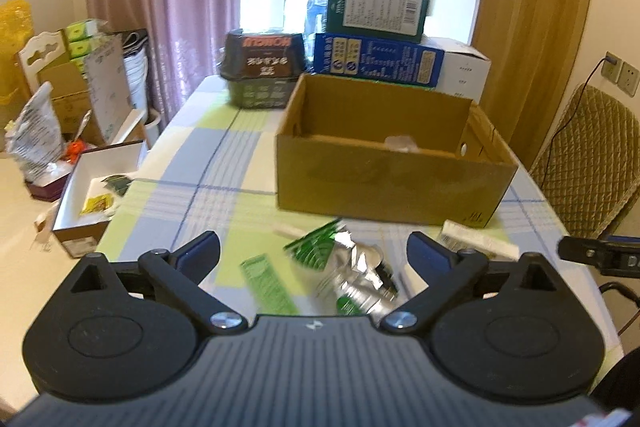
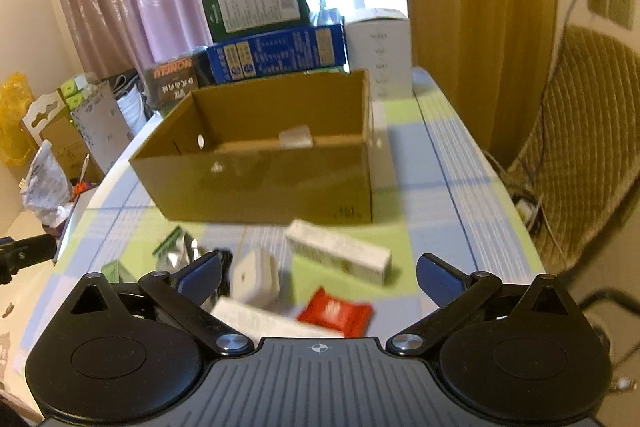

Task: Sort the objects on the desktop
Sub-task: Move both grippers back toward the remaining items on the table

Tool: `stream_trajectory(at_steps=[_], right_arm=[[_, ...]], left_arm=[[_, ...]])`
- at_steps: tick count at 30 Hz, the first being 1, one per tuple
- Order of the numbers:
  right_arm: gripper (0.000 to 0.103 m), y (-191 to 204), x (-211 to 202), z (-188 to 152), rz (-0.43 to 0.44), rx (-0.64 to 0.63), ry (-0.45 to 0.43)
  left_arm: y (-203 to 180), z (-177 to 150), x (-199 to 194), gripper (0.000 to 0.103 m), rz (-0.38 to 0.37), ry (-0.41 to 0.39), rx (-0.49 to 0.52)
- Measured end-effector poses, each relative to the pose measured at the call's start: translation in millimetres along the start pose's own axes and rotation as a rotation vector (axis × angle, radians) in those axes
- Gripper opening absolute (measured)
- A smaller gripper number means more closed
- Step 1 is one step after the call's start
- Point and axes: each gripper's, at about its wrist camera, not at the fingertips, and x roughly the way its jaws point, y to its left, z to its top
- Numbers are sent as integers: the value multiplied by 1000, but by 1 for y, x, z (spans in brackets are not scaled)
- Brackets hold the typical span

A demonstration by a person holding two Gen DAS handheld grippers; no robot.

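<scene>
- Left gripper (image 1: 314,259) hung wide open, holding nothing, over the checked tablecloth (image 1: 208,163).
- Between its fingers lay a crumpled silver-and-green foil packet (image 1: 352,267), long axis running 11 to 5 o'clock; a flat green sachet (image 1: 266,283) sat just beside it at 9.
- Open brown cardboard box (image 1: 384,183) stood at 12 o'clock.
- Right gripper (image 2: 318,279) was also spread wide and empty.
- A long white carton (image 2: 340,257) lay near its fingers, pointing 10 to 4 o'clock; a red square packet (image 2: 336,313) rested nearer, towards 6.

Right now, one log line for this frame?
phase: pre-grasp | left gripper: open, over foil wrapper | right gripper: open, over red packet | cardboard box: nearly empty | nothing held
</scene>
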Motion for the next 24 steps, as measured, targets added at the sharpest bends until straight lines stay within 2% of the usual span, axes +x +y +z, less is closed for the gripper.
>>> stream_trajectory(at_steps=[4, 13, 24], right_arm=[[101, 0, -13, -21, 18, 18, 11], [101, 18, -23, -63, 60, -39, 45], [101, 22, -18, -78, 69, -170, 81]], left_arm=[[10, -17, -11, 101, 28, 20, 7], [25, -48, -25, 101, 56, 59, 4], [25, -59, -26, 101, 43, 74, 1]])
